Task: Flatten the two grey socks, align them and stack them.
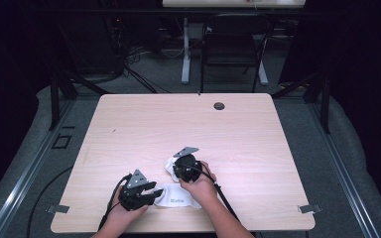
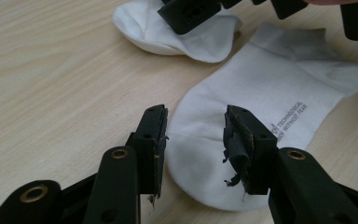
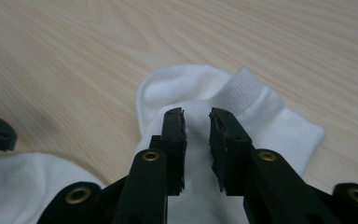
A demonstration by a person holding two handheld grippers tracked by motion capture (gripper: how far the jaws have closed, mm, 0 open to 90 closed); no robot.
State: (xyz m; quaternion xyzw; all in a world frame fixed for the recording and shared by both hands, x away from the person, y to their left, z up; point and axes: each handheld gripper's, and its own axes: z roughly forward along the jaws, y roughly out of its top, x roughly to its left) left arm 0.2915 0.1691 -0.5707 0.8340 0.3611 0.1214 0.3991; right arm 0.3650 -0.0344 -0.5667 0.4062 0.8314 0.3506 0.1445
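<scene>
Near the bottom edge of the table [image 1: 129,119], in the lower middle of the high view, two white socks are lying close together: the flat sock [image 1: 174,196] with grey lettering is resting between the person's hands, and the bunched sock [image 1: 170,165] is sitting just above it in the frame. The left gripper [image 1: 155,191] is hovering at the toe of the flat sock [image 2: 261,116], its jaws spread with the toe lying between them and the pads not pressing. The right gripper [image 1: 174,170] is standing over the bunched sock [image 3: 242,107], its jaws parted by a narrow gap above the fabric; whether the pads are pinching a fold is not clear, and they appear to be apart. To do this step well, each gripper is probably best lowered until the pads are straddling a single edge of cloth, then closed firmly, since a shallow bite is likely to slip off soft knit. Keeping the flat sock pinned while the other is being drawn over should help the pair line up. Counted: two socks, two grippers, one table.
</scene>
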